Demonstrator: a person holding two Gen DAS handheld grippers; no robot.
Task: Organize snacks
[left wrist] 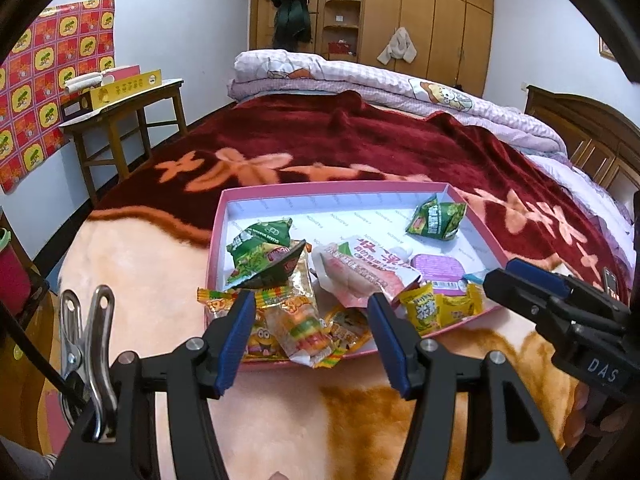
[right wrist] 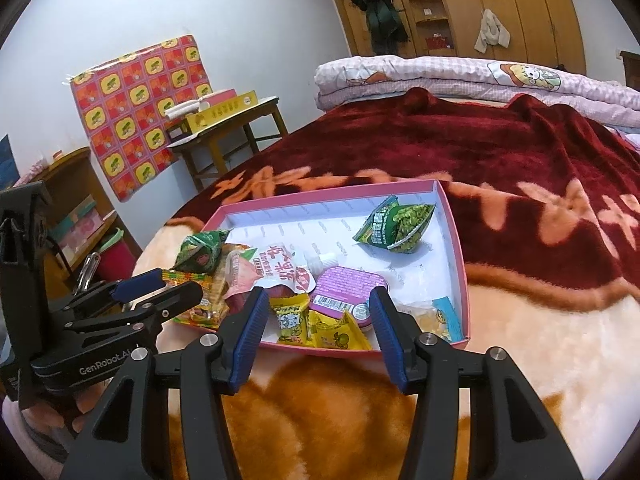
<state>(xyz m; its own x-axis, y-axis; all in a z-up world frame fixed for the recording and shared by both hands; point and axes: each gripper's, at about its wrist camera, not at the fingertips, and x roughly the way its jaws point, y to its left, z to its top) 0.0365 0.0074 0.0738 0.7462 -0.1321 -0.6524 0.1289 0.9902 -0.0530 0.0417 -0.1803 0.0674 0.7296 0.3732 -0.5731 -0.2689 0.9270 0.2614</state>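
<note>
Snacks [left wrist: 352, 276] heaped at near end of pink tray [left wrist: 224, 216] on bed blanket [left wrist: 360, 136]. Left claw [left wrist: 312, 320] and right claw [right wrist: 318, 316] angled down over near rim, side by side, jaws parted, gripping nothing. Green pea packet [right wrist: 396, 228] apart at far corner.

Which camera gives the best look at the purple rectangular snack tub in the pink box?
The right wrist view: the purple rectangular snack tub sits central between that gripper's fingers, its lid and barcode visible. In the left wrist view the tub is off-centre, partly behind a white-and-pink pouch.
</note>
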